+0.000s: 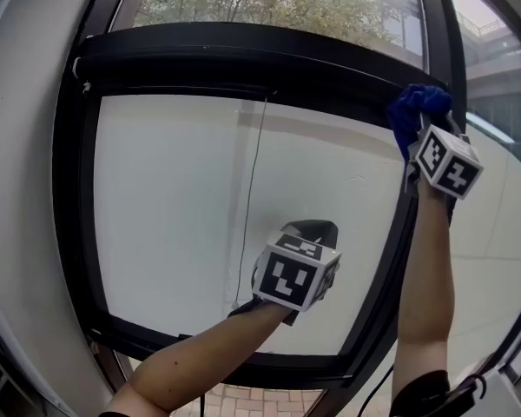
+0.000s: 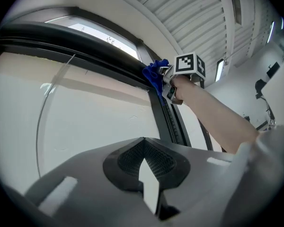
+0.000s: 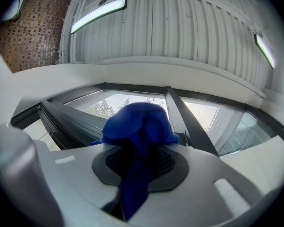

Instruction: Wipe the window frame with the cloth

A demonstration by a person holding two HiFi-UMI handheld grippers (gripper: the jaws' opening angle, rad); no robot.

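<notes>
Left gripper [image 2: 143, 143] fingers clenched, empty; right gripper [image 3: 139, 151] fingers clamped on blue cloth [image 3: 139, 122] at top corner of window frame [image 1: 243, 59]

A deep-blue fuzzy cloth [image 1: 417, 109] is showing against a black metal window frame [image 1: 243, 55]. Black-and-white squares are patterning a plastic marker cube [image 1: 288, 276].

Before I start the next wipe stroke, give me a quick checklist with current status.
1. Cloth grip: ok, right gripper shut on blue cloth.
2. Cloth on window frame: ok, seemingly pressed at its upper right corner.
3. Left gripper: ok, shut, empty, low before the pane, apart from the cloth.
4. Hanging cord: ok, well left of the cloth.
5. Frame cleanliness: cannot tell.
</notes>
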